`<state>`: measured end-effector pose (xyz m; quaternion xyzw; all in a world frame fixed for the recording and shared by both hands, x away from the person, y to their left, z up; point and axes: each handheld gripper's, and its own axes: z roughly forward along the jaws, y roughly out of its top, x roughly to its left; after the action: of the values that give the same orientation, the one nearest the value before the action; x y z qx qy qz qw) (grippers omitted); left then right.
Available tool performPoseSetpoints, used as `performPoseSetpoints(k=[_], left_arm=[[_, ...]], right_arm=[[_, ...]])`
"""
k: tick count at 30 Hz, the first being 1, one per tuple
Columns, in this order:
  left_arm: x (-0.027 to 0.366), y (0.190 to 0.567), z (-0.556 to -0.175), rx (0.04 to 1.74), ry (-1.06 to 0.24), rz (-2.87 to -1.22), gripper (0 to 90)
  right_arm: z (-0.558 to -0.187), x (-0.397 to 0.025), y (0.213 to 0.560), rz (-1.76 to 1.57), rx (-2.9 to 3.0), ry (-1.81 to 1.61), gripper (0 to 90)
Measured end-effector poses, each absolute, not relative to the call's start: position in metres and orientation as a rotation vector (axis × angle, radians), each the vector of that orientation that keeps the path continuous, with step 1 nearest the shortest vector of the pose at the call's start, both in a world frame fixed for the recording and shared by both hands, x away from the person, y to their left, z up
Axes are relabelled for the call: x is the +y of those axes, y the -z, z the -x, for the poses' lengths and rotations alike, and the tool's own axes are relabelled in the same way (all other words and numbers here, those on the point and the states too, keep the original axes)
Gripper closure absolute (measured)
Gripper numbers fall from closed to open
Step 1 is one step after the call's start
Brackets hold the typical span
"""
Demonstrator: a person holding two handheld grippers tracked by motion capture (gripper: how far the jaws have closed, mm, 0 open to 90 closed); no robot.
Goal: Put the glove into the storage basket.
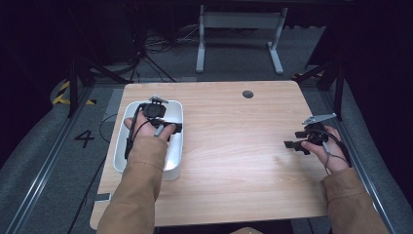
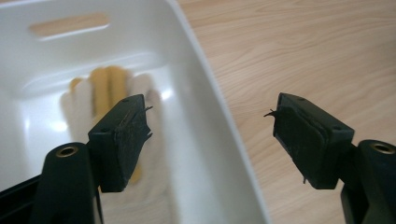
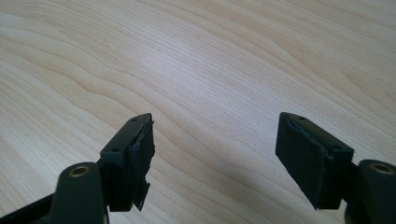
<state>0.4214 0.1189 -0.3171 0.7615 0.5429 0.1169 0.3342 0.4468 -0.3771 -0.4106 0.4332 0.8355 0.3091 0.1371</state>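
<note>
Two claws spread, empty; your left gripper [image 2: 210, 135] hovers over the soft, light glove [image 2: 109, 93] in the bin [image 2: 205, 84] — pinch its cuff

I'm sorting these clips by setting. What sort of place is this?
Probably a lab or workshop recording station: a wooden table on grey carpet, yellow-black hazard tape and a painted number 4 on the floor, loose cables behind.

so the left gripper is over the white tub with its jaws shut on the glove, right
Not quite. The left gripper is over the white tub, but its jaws are wide open and hold nothing. The left gripper view shows the glove lying loose on the tub's floor, beyond the jaws.
</note>
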Motion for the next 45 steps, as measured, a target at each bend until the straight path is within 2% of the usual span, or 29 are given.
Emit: performPoseSetpoints(k=[7,13,18,30,35,42,45], left_arm=[[0.076,0.310,-0.401,1.107,-0.273,-2.120,28.2],[0.049,0.309,-0.387,0.929,-0.232,-2.161,27.9],[0.027,0.321,-0.378,0.810,-0.157,-2.190,27.5],[0.001,0.373,-0.368,0.683,-0.134,-2.178,28.0],[-0.008,0.403,-0.369,0.700,-0.068,-2.198,29.5],[-0.016,0.437,-0.368,0.726,-0.118,-2.202,28.5],[-0.020,0.445,-0.364,0.756,-0.092,-2.202,28.1]], right_arm=[[-0.442,-0.382,0.413,-1.239,2.419,-0.876,30.4],[-0.438,-0.391,0.413,-1.210,2.402,-0.905,34.2],[-0.435,-0.394,0.414,-1.203,2.409,-0.916,37.1],[-0.437,-0.395,0.420,-1.180,2.431,-0.929,36.9],[-0.437,-0.393,0.422,-1.199,2.426,-0.925,35.2],[-0.439,-0.393,0.426,-1.200,2.439,-0.911,35.2],[-0.439,-0.392,0.427,-1.203,2.440,-0.906,34.6]])
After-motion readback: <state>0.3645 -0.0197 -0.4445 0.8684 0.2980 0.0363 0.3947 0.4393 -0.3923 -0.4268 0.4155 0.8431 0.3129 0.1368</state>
